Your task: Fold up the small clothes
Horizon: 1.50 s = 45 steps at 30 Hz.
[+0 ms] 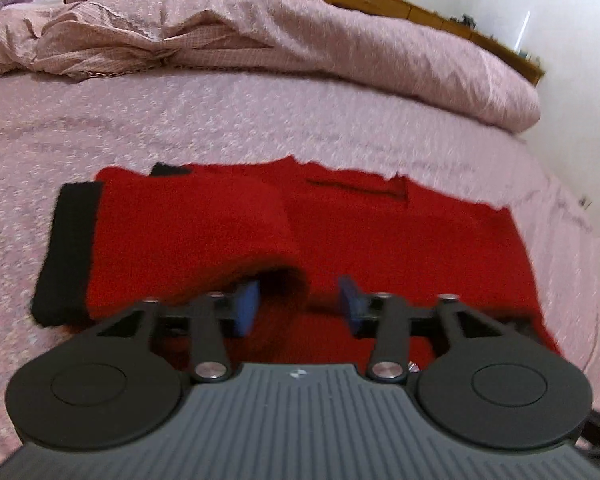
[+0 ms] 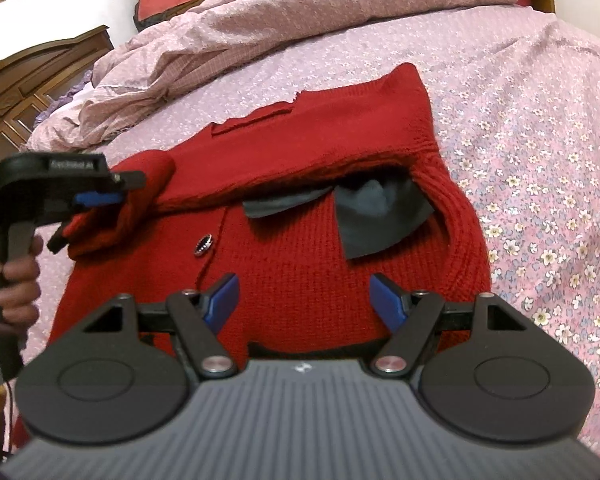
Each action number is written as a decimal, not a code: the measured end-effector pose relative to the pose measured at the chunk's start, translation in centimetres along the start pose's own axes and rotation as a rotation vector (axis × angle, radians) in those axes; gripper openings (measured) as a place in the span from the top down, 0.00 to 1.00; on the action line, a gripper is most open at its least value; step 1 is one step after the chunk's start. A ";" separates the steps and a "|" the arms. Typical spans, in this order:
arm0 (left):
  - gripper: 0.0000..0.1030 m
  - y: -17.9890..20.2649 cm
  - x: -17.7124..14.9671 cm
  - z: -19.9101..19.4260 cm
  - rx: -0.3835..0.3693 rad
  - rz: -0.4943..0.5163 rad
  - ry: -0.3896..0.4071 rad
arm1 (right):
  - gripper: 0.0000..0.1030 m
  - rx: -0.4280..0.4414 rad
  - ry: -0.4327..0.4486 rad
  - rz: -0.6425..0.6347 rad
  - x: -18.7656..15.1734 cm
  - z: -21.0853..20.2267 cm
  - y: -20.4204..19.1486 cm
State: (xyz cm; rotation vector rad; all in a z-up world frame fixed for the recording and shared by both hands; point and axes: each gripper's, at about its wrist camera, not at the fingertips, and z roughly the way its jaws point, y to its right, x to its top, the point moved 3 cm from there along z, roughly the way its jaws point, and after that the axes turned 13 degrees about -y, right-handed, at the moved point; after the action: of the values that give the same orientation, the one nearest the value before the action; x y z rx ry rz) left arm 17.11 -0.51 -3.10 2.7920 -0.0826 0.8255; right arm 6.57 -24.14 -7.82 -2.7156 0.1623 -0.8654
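Cardigan, red knit, lies spread on the bedspread right ahead of and under the right gripper, whose blue pads stand wide apart with nothing between them, hovering over the hem end. A grey lining peeks out just beyond its fingers, under a folded-over panel, and a button sits ahead and to the left. Further left, the left gripper is at the sleeve; red knit bunches around its fingers, but from either view I cannot tell whether it is pinched or merely draped there. In the left wrist view its pads look parted, with a lifted fold of sleeve rising just ahead-left and the black cuff further left.

The step in hand looks like folding the sleeve across the body. To do it well, carry the sleeve low and flat toward the right gripper's side, keeping the cuff from rolling under. The right gripper would best press or pin the body near the button band so the knit does not drag. Thick knit slides and springs back, so smooth each fold before letting go
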 end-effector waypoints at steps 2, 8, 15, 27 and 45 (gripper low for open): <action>0.32 -0.2 -0.6 -0.4 0.029 0.016 0.005 | 0.28 -0.001 -0.004 0.000 0.0 0.0 -0.1; 0.26 -2.0 -2.2 -1.2 0.137 0.013 -0.039 | 0.28 -0.003 -0.009 -0.016 0.0 0.1 -0.6; 0.22 -5.2 -3.7 -3.1 0.208 -0.049 -0.059 | 0.28 -0.011 -0.014 -0.052 0.2 0.1 -1.8; 0.21 -9.6 -5.4 -3.4 0.298 -0.147 -0.090 | 0.28 0.026 -0.024 -0.228 3.3 2.0 -7.9; 0.21 -11.7 -4.3 -2.2 0.306 -0.194 -0.083 | 0.29 0.000 -0.025 -0.471 9.8 9.2 -16.7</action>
State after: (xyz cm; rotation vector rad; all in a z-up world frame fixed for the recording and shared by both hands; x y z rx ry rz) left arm 13.69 11.33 -5.99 3.0523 0.3233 0.7278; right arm 20.22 -7.92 -4.61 -2.8056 -0.5020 -0.9429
